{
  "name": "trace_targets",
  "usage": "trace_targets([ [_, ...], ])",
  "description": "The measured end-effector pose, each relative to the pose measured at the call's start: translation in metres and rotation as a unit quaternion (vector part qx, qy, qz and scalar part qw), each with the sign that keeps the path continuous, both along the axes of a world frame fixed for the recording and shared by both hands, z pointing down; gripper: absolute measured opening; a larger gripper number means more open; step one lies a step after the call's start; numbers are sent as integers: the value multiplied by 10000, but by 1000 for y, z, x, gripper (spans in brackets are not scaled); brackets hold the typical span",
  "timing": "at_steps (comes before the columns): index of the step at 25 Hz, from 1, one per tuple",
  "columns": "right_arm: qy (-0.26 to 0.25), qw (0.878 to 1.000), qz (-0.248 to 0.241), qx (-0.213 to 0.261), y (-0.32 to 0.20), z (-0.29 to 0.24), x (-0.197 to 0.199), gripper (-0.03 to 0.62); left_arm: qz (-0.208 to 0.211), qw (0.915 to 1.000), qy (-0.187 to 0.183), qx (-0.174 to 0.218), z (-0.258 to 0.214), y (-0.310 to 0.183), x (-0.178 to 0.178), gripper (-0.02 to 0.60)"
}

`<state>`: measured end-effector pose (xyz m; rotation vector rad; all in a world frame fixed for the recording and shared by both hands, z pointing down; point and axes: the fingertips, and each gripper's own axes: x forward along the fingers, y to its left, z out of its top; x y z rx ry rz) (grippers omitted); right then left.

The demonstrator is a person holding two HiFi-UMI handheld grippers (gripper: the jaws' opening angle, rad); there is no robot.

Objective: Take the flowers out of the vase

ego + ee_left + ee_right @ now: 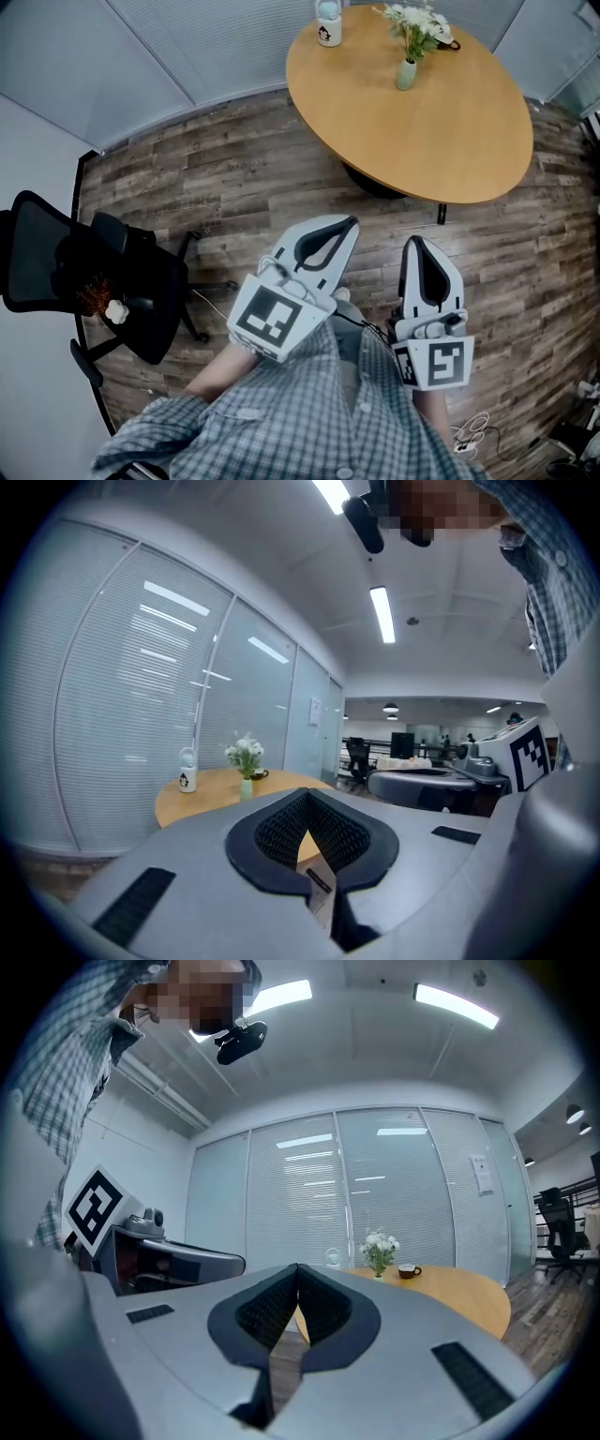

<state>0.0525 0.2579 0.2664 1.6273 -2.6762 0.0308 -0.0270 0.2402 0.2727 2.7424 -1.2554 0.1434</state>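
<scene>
Checked shirt point(309, 422) fills the lower edge of the head view. At left, a black office chair point(56, 267) stands on the wood floor point(216, 178). Both the left hand-held gripper point(347, 225) and the right hand-held gripper point(415, 242) are pressed together on nothing, well apart from the round counter point(450, 131). On its far side stands a white container point(329, 23), then the flowers point(415, 23), upright in the vase point(406, 75)

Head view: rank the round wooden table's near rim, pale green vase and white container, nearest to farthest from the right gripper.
1. Round wooden table's near rim, just ahead of the right gripper.
2. Pale green vase, farther back on the table.
3. White container, at the table's far left edge.
</scene>
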Motion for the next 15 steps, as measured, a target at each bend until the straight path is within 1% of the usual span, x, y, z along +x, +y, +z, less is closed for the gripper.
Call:
trace_targets([
  [4,-14,10000,-59,21,-14,3,13,9,-175,9998,-12,-35,1,-13,4,8],
  [9,-75,10000,-43,-7,-27,4,26,9,-249,9996,-94,1,-2,-26,11,8],
  [15,-121,9999,118,-9,-36,7,36,9,-126,9999,-106,-36,1,-36,20,7],
])
